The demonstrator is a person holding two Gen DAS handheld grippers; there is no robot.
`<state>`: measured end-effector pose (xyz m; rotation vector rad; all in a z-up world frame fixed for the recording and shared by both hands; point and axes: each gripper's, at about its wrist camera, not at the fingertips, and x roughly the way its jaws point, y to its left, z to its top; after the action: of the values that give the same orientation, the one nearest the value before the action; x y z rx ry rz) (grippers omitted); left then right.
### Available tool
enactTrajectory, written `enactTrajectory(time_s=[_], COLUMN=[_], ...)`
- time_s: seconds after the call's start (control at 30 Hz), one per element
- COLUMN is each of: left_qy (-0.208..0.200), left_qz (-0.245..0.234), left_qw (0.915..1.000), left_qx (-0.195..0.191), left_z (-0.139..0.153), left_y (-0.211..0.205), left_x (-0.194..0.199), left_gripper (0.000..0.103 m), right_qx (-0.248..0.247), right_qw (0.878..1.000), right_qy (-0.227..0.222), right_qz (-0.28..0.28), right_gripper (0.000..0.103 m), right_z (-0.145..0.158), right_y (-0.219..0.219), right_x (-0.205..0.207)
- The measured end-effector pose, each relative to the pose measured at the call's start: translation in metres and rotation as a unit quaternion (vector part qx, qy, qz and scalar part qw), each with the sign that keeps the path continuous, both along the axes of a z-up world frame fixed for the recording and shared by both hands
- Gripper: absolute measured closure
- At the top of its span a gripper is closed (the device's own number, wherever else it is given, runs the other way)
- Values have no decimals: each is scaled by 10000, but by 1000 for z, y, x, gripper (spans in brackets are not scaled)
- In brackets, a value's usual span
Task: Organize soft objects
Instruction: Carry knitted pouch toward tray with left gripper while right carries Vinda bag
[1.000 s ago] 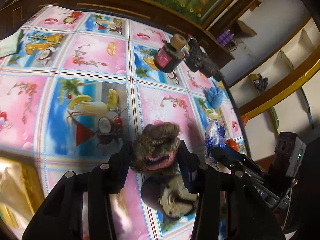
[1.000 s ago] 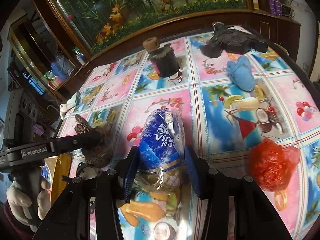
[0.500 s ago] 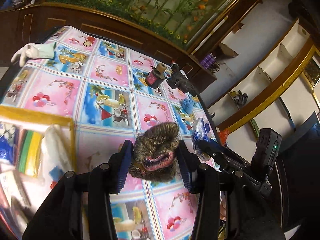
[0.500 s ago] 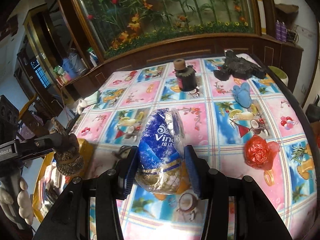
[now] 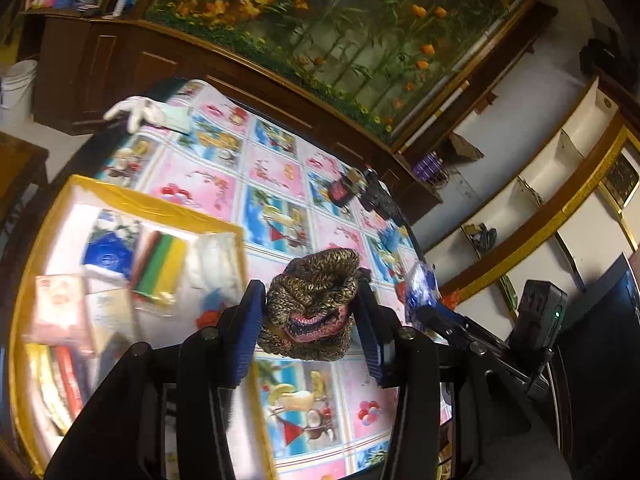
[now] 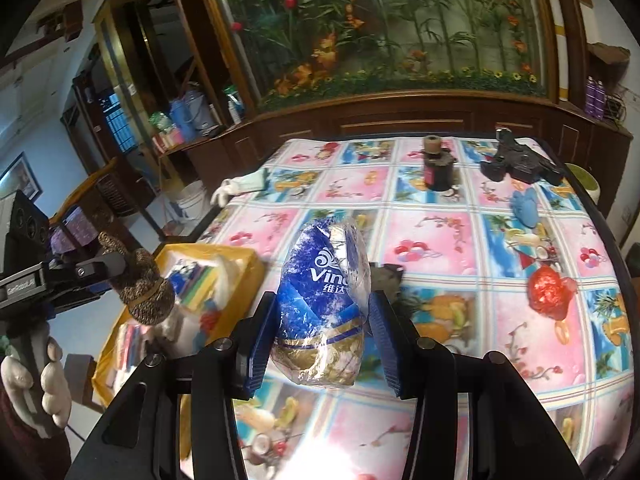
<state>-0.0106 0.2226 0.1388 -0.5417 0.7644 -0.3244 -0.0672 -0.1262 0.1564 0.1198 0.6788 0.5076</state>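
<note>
Printed in white on the blue tissue pack (image 6: 324, 304): "Vind", partly cut off, with Chinese characters beneath. Pinched between both pads of the right hand-held gripper (image 6: 320, 344), lifted above the surface (image 6: 460, 240). "GenRobot.AI" readable on the side of the left hand-held gripper (image 5: 310, 320), closed tight on a brown knitted hat (image 5: 314, 304), held over the edge of a yellow box (image 5: 160, 206). In the box: a blue packet (image 5: 108, 254), a striped green, yellow and red pack (image 5: 160, 268), white soft items (image 5: 214, 258), pink packets (image 5: 58, 312). Elsewhere on the surface: a red bag (image 6: 546, 290), a blue cloth (image 6: 526, 206), a white glove (image 6: 236, 186).
</note>
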Motion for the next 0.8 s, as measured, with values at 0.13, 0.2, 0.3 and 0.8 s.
enactTrajectory(time_s=[0.13, 0.2, 0.3, 0.8], left_qy=[79, 155, 262, 967], left_qz=[387, 545, 760, 1418], left_qw=[9992, 9983, 9966, 9835], left_qx=[81, 109, 166, 563], left_z=[-7, -13, -22, -80], left_y=[36, 52, 75, 133], left_x=[-5, -3, 4, 73], left_gripper=[60, 60, 60, 57], right_qx=[104, 122, 142, -119], right_qw=[9993, 9986, 9968, 9849], right_qy=[127, 209, 340, 1001], right_qz=[321, 478, 713, 1405], right_gripper=[57, 57, 57, 57], right_z=[-1, -3, -6, -50], right_y=[24, 38, 59, 187], right_x=[-5, -4, -3, 54])
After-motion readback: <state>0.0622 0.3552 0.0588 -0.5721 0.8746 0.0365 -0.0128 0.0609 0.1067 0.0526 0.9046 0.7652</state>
